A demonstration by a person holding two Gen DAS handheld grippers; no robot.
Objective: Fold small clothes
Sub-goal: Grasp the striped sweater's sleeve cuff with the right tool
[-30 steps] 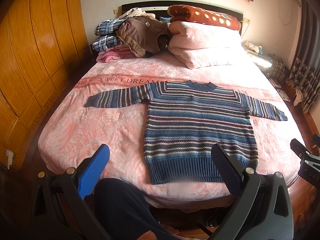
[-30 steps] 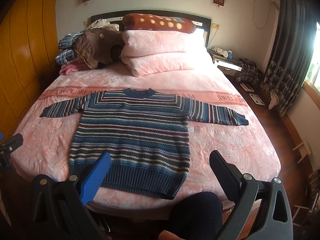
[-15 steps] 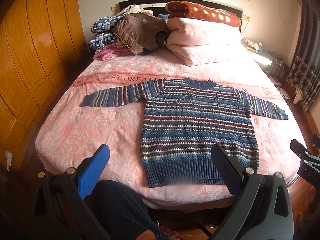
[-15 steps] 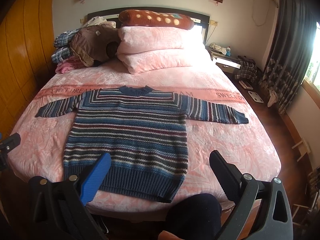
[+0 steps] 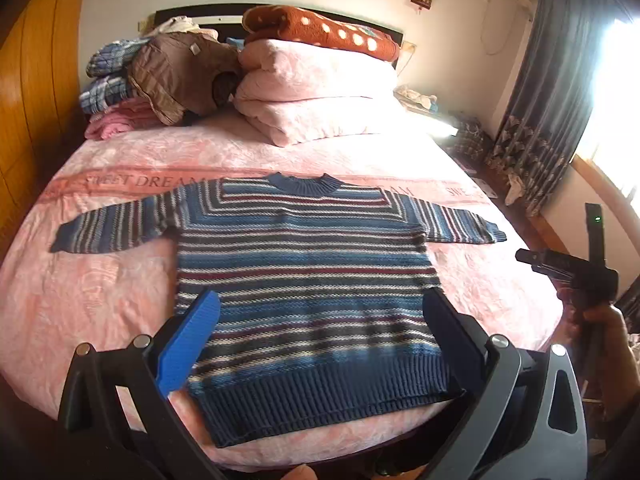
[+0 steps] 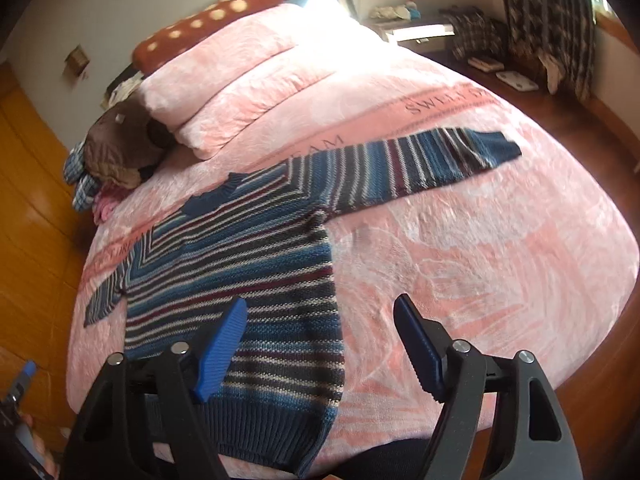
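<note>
1. Lining the left edge: wardrobe, orange wood panels.
2. Clothes pile, at the bed's head on the left: plaid, pink and brown items stacked.
3. Left gripper: jaws wide apart, holding nothing, poised above the sweater's hem.
4. Sweater: blue striped knit, lying flat face-up in the middle of the bed, both sleeves spread out sideways, hem toward the foot edge.
5. Duvet, pink, folded at the head; spotted brown blanket on top.
6. Right gripper: jaws wide apart, empty, over the sweater's right hem corner.
7. Curtain, dark, patterned, far right.
</note>
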